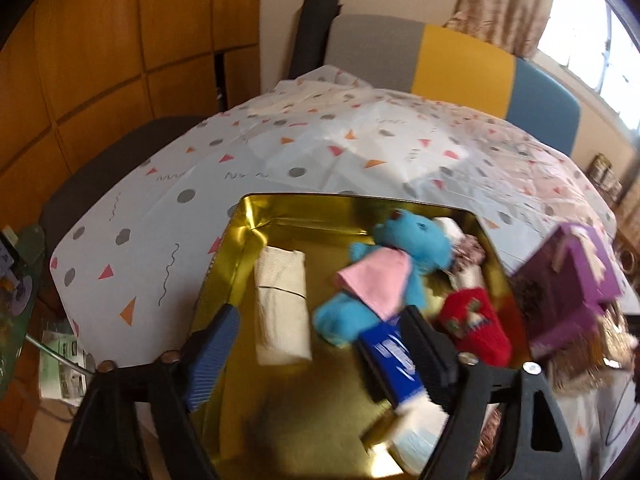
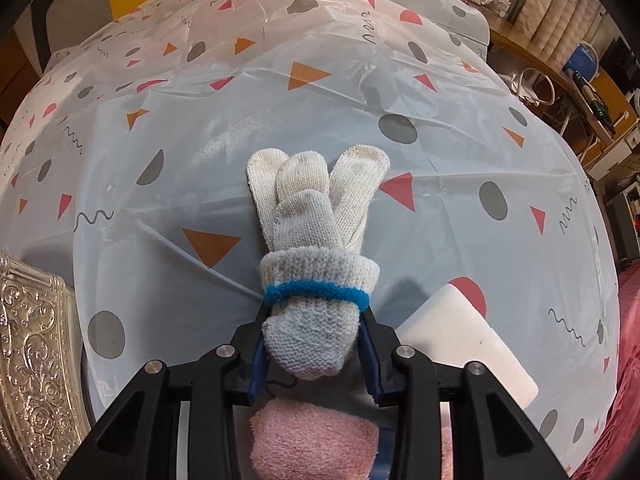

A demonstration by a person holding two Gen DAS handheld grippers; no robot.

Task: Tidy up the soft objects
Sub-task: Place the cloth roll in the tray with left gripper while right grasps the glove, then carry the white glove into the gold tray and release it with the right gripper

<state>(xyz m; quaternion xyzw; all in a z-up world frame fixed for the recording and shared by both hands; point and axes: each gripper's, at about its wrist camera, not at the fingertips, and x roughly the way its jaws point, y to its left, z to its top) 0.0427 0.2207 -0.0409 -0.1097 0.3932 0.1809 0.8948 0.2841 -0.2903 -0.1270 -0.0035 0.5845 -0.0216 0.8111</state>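
Two grippers are at work. Left gripper point(image 1: 316, 344) hangs spread wide over the gold tin point(image 1: 256, 220), nothing between its pads — the blue plush bear point(image 1: 400, 256), folded cream cloth point(image 1: 280, 300) and red sock point(image 1: 476, 324) lie inside the tin, with bare floor near its front rim. Right gripper point(image 2: 316, 332) pinches the rolled white work gloves point(image 2: 316, 248) above the tablecloth point(image 2: 460, 140) — open cloth beyond them, well clear of the tin.
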